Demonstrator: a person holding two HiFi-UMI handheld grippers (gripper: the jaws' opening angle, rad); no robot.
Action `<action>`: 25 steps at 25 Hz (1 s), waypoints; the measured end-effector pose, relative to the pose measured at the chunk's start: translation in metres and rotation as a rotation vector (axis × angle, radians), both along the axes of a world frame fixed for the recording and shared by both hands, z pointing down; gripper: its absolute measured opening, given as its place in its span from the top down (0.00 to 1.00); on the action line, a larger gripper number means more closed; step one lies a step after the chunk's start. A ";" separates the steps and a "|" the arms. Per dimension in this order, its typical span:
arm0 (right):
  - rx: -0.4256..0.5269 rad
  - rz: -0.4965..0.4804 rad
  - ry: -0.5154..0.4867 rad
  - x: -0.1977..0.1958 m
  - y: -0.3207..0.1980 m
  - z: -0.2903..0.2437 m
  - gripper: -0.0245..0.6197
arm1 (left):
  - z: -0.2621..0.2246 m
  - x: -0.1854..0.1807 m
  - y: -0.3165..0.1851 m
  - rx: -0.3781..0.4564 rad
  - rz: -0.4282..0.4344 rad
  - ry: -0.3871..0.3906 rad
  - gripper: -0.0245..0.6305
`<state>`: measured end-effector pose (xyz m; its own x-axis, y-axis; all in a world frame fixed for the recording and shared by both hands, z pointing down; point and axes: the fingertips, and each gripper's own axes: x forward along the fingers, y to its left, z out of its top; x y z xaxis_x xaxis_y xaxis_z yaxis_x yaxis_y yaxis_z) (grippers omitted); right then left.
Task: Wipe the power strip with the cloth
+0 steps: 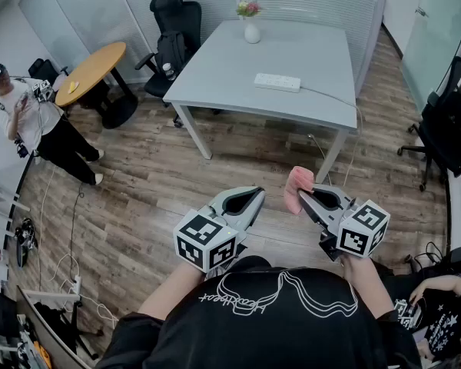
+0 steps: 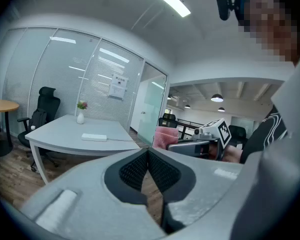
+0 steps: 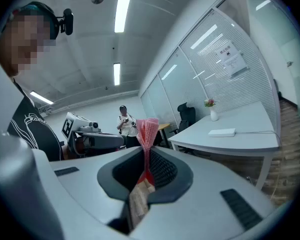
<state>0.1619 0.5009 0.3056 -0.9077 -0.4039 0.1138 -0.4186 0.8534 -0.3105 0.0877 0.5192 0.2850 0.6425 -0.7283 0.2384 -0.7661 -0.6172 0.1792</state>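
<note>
While the right gripper [image 1: 303, 194] clamps the cloth [image 1: 296, 183] and the left gripper [image 1: 256, 196] is closed empty, the power strip [image 1: 277, 82] lies on the table [image 1: 215, 75] straight ahead, well apart, long axis along the table's near edge.

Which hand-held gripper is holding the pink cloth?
The right hand-held gripper, with the pink cloth pinched in its jaws; the left hand-held gripper is shut on nothing.

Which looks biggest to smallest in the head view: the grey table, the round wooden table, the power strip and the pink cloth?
1. grey table
2. round wooden table
3. power strip and pink cloth: they look about alike, and the cloth is far nearer the camera, so I won't rank them.
</note>
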 end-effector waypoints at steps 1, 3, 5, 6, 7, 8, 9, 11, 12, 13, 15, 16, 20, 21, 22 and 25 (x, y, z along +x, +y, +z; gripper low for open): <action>-0.001 0.003 0.006 -0.001 -0.001 0.000 0.91 | 0.000 -0.001 -0.001 0.002 0.000 0.002 0.94; -0.002 0.006 0.016 -0.004 -0.002 -0.001 0.91 | 0.000 -0.004 -0.003 0.001 -0.001 0.006 0.94; -0.004 0.011 0.022 -0.005 -0.002 0.001 0.91 | 0.004 -0.008 -0.004 -0.010 -0.006 0.011 0.94; -0.008 0.014 0.022 -0.005 -0.002 0.002 0.91 | 0.006 -0.009 -0.004 -0.020 -0.009 0.014 0.94; -0.012 0.019 0.021 -0.005 -0.003 0.002 0.91 | 0.009 -0.010 -0.004 -0.029 -0.011 0.017 0.94; -0.015 0.025 0.018 -0.004 -0.003 0.002 0.91 | 0.010 -0.011 -0.004 -0.035 -0.011 0.020 0.94; -0.018 0.032 0.013 -0.004 -0.004 0.001 0.91 | 0.011 -0.011 -0.004 -0.039 -0.008 0.023 0.94; -0.023 0.055 -0.004 -0.003 -0.007 -0.001 0.91 | 0.012 -0.013 -0.004 -0.045 -0.004 0.025 0.94; -0.026 0.068 -0.019 -0.002 -0.009 -0.003 0.91 | 0.013 -0.014 -0.005 -0.050 -0.007 0.028 0.94; -0.030 0.080 -0.036 0.000 -0.011 -0.004 0.91 | 0.014 -0.015 -0.007 -0.059 -0.012 0.035 0.94; -0.043 0.098 -0.052 0.003 -0.016 -0.006 0.91 | 0.016 -0.015 -0.013 -0.087 -0.020 0.046 0.94; -0.051 0.108 -0.044 0.005 -0.018 -0.006 0.91 | 0.017 -0.014 -0.016 -0.097 -0.019 0.043 0.94; -0.064 0.137 -0.013 0.012 -0.031 -0.005 0.91 | 0.013 -0.008 -0.025 -0.060 0.016 0.007 0.94; -0.069 0.135 -0.021 0.012 -0.034 -0.005 0.91 | 0.012 -0.008 -0.027 -0.057 0.022 0.016 0.94; -0.076 0.133 -0.027 0.012 -0.036 -0.005 0.92 | 0.011 -0.009 -0.031 -0.065 0.026 0.033 0.94; -0.070 0.120 -0.031 0.009 -0.043 -0.003 0.92 | 0.011 -0.013 -0.041 -0.107 0.045 0.092 0.94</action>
<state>0.1710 0.4581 0.3025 -0.8569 -0.5018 0.1177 -0.5056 0.7738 -0.3816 0.0751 0.4784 0.2964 0.6969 -0.6714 0.2521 -0.7152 -0.6243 0.3142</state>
